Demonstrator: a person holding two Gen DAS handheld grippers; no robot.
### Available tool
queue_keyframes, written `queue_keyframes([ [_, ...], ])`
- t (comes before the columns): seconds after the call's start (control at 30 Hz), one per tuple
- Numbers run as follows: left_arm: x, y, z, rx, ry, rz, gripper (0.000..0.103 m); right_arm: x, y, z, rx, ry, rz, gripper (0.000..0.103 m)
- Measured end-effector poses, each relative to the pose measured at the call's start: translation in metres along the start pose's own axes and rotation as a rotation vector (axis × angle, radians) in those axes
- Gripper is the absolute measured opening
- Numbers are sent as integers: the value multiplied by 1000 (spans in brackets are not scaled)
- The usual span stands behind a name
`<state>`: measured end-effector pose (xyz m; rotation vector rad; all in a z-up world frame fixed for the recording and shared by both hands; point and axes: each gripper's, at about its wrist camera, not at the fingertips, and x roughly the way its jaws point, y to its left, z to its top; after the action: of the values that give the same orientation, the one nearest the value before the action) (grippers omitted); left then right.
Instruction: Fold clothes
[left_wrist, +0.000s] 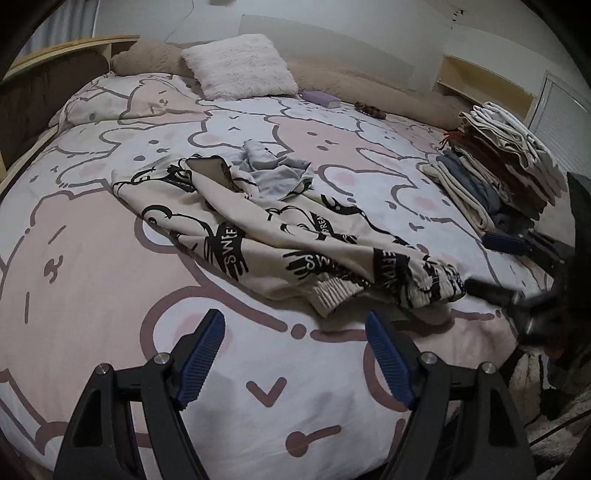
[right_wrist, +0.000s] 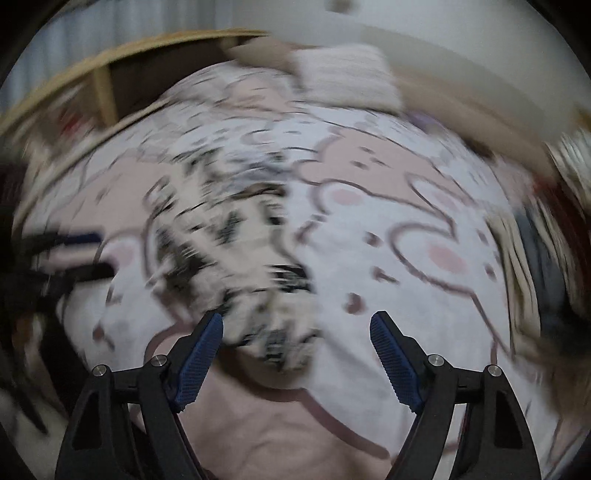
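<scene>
Reaching for the next garment looks like the step in hand: both pairs of jaws stand wide apart and hold nothing. The left gripper hangs over bare bedcover, with the crumpled cream sweatshirt printed in black lettering just ahead of its jaws, ribbed cuff nearest. The right gripper, blurred, has a bunched end of that sweatshirt between its fingers without the pads pressing it. Next comes pinching two edges and spreading it flat on the pink-and-white cartoon-print bed. A stack of folded clothes sits well off to the right.
</scene>
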<state>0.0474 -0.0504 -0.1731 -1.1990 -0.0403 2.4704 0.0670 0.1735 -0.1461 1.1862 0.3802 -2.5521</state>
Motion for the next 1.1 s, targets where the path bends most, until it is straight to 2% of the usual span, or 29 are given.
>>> queue_keyframes([
  [0.13,5,-7,0,30,2,-21,78,25,35,0,-200,13,-45,82],
  [0.2,7,-11,1,47,0,-25,78,45,44,-1,-278,47,-68,50],
  [0.23,7,-14,2,58,-4,-26,78,51,43,2,-280,62,-71,28],
  [0.27,8,-16,3,67,-8,-24,78,55,36,6,-245,76,-67,21],
  [0.33,7,-20,4,87,-16,-20,78,59,17,18,-148,92,-55,21],
  [0.43,12,-27,6,118,-25,-15,78,49,-32,35,82,69,-43,21],
  [0.53,20,-34,8,141,-21,-24,78,43,-76,38,268,56,-55,20],
  [0.6,26,-41,10,161,-21,-25,78,42,-98,37,343,47,-43,19],
  [0.93,52,-57,18,202,19,50,78,48,-108,31,343,52,-66,13],
  [1.1,68,-52,19,202,45,136,78,53,-109,32,349,68,-70,13],
])
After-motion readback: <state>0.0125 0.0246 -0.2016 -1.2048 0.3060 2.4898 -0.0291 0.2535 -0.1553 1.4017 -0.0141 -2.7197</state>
